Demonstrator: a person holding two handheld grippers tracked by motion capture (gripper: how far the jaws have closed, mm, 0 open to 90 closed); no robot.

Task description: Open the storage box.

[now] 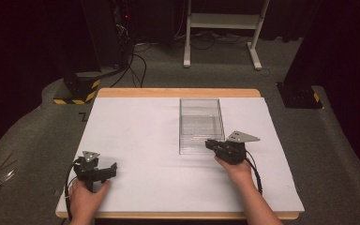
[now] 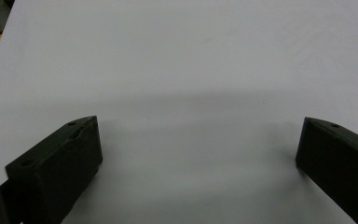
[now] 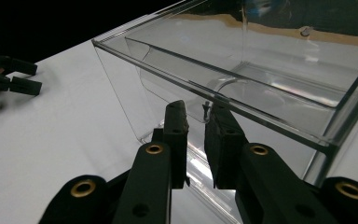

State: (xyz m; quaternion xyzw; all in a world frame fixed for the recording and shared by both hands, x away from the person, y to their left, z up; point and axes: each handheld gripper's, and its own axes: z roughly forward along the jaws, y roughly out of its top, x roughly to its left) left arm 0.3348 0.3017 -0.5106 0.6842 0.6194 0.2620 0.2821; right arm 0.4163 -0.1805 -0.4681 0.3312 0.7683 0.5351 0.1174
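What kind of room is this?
Probably a lab or test room. A white table holds just a clear box, black curtains hang at the sides, and cables and a metal stand sit on the grey floor.

Each of the person's hands carries a matt black two-jaw tool. The left gripper [image 1: 107, 171] has broad, blocky jaws with bevelled tips and small recessed screw holes on their upper faces. The right gripper [image 3: 196, 122] has slimmer, flat-faced jaws on rounded black link arms, each pinned with brass-coloured rivets. Both bear a pale grey three-cornered plate on top, dotted with small holes. A black cable trails from each body in a loop. The forearms are bare, with no sleeves.
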